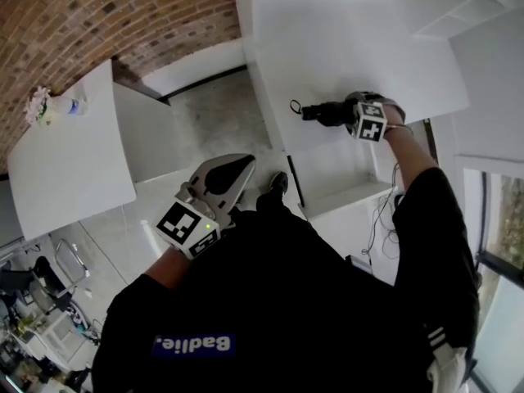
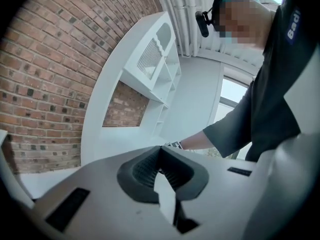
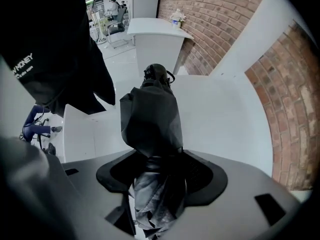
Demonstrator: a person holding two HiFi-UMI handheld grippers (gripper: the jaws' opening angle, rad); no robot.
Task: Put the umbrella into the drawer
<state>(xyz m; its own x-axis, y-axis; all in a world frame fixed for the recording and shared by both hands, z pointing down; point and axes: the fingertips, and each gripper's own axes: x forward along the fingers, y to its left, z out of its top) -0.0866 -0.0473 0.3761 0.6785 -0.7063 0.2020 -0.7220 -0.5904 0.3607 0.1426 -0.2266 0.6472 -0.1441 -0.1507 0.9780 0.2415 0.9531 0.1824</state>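
My right gripper (image 1: pixel 337 113) is shut on a folded black umbrella (image 1: pixel 319 111), held just above the white cabinet top (image 1: pixel 344 47). In the right gripper view the umbrella (image 3: pixel 150 116) sticks out ahead of the shut right gripper (image 3: pixel 157 166), its handle and strap loop (image 3: pixel 156 74) at the far end. Below the cabinet top an open white drawer (image 1: pixel 348 196) shows its pale inside. My left gripper (image 1: pixel 225 174) hangs low near the person's body, over the floor. In its own view the left gripper (image 2: pixel 162 169) is shut with nothing in it.
A white counter (image 1: pixel 74 150) with a small flower pot (image 1: pixel 41 105) stands at the left by the brick wall (image 1: pixel 106 15). White shelves (image 1: pixel 458 6) rise at the back right. Cables (image 1: pixel 381 219) hang beside the drawer. Grey floor (image 1: pixel 213 121) lies between counter and cabinet.
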